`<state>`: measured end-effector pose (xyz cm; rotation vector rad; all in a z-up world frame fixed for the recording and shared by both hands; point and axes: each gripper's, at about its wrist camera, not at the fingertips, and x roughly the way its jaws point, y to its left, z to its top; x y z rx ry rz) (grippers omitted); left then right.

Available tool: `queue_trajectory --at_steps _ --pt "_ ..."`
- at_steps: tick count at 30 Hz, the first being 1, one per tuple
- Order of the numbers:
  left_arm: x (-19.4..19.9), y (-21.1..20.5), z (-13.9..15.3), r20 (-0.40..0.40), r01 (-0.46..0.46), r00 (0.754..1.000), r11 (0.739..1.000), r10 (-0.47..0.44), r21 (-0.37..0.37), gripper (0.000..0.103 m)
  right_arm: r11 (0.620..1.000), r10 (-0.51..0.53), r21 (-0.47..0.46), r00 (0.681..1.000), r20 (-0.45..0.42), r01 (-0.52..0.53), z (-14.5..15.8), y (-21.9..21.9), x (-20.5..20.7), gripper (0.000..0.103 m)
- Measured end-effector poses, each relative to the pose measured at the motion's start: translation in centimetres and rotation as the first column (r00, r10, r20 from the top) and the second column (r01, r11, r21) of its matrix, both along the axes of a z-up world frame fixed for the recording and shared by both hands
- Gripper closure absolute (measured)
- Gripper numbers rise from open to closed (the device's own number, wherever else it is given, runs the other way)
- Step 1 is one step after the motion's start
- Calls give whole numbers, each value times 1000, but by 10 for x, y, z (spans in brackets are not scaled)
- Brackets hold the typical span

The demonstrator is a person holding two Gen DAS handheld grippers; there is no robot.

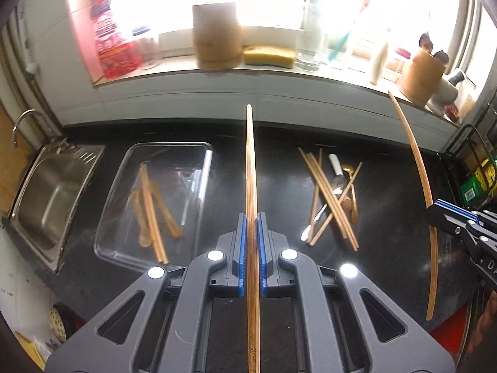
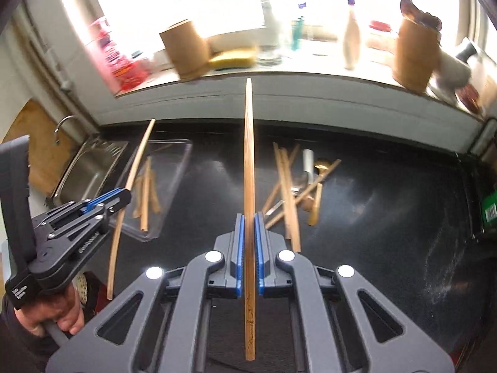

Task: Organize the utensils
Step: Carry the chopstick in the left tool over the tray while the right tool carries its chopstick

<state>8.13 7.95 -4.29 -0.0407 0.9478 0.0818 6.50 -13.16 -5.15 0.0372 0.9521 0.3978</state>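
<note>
My left gripper (image 1: 252,217) is shut on a bamboo chopstick (image 1: 251,168) that points forward above the black counter. My right gripper (image 2: 249,216) is shut on a second bamboo chopstick (image 2: 249,155). Each gripper shows in the other's view: the right gripper (image 1: 435,209) with its chopstick (image 1: 419,168) at the right edge, the left gripper (image 2: 125,194) with its chopstick (image 2: 133,168) at the left. A clear plastic tray (image 1: 198,155) holds several chopsticks and wooden utensils (image 1: 152,211). A pile of chopsticks and spoons (image 1: 334,192) lies on the counter to its right.
A steel sink (image 1: 52,192) with a tap sits left of the tray. The window sill behind carries a wooden canister (image 1: 217,37), a yellow sponge (image 1: 268,56), bottles and a wooden utensil holder (image 1: 421,74). A wire basket with a green box (image 1: 475,183) stands far right.
</note>
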Motion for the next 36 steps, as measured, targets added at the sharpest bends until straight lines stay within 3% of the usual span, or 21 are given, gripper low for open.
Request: queue_trajectory --at_steps 8,18,26,36 --pt "-16 55 6 -2 -84 996 996 84 7 97 991 131 23 991 7 -131 8 78 -7 96" --pt "-22 148 -3 -9 -209 978 978 210 21 97 946 316 95 948 -42 -311 -1 206 23 96" --pt "1 210 -29 -37 -245 969 969 245 6 97 926 364 158 922 -129 -343 -30 276 62 96" --pt "43 234 -80 -97 -242 966 970 238 -29 96 930 363 157 899 -244 -332 -80 312 112 96"
